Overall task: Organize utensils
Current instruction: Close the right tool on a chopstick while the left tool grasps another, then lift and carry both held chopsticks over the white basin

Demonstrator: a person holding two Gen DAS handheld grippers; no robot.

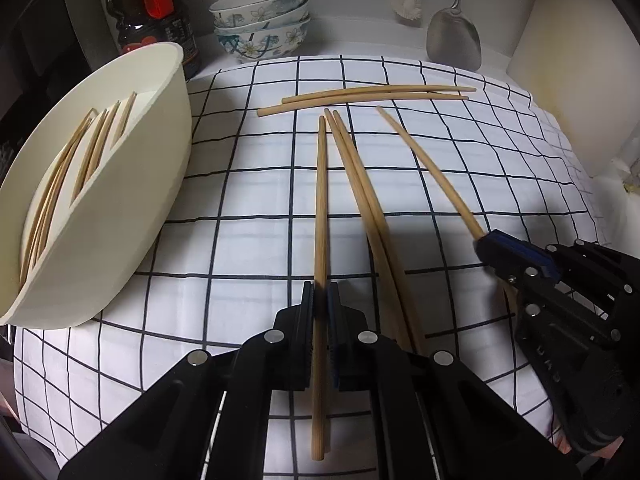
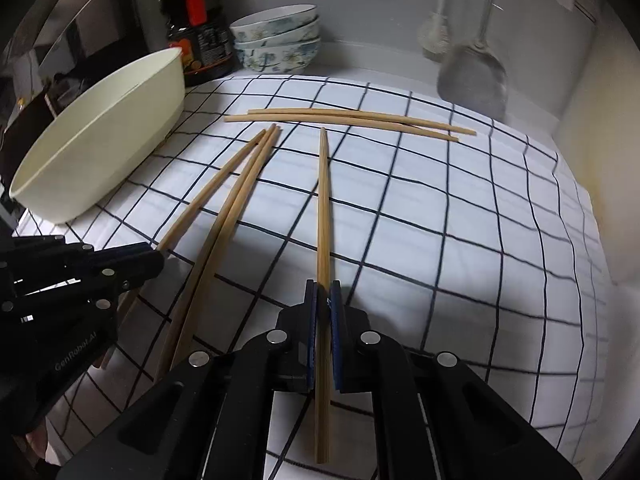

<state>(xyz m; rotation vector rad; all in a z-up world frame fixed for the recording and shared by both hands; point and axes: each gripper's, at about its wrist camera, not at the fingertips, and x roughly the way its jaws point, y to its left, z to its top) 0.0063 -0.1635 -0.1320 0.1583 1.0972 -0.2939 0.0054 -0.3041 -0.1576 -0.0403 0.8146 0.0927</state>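
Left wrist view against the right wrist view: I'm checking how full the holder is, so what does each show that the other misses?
Only the left wrist view looks into the cream holder, showing chopsticks already slotted inside. Only the right wrist view shows lettering on the left gripper's body. Both show each gripper, left and right, shut on one chopstick, two loose pairs on the checked cloth, stacked bowls and a metal spatula.
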